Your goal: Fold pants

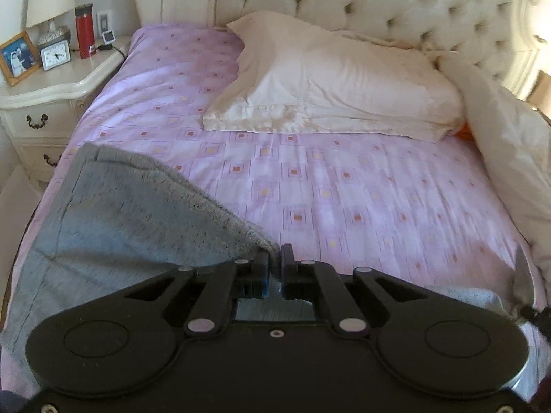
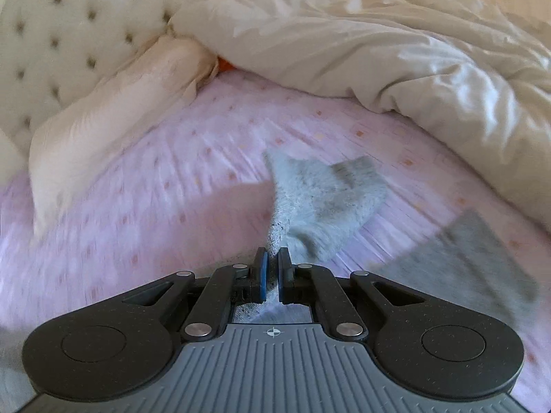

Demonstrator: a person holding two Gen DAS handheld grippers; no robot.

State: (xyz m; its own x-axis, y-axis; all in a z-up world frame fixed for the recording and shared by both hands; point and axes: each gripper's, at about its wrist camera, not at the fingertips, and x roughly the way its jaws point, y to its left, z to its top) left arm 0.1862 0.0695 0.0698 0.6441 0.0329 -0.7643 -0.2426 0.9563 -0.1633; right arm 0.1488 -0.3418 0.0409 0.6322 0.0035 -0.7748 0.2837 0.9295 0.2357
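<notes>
You are early in the fold, as far as these views let you judge. Your left gripper (image 1: pixel 274 268) is pinched tight on an edge of the grey pants (image 1: pixel 113 220), which drape from the jaws down to the near left of the lilac bed sheet (image 1: pixel 344 189). Your right gripper (image 2: pixel 272 272) is likewise clamped on a bunch of the same grey cloth (image 2: pixel 323 199), with a loose flap sticking up beyond the jaws. So both grips are made and the fabric is lifted, but no tidy folded layer shows anywhere. The garment looks slack and uneven, so what remains is probably the whole fold: carry the held edges across, lay them down squarely and smooth them. The pillow (image 1: pixel 330 79) far ahead and the duvet (image 2: pixel 396 41) on the right lie apart from the cloth.
</notes>
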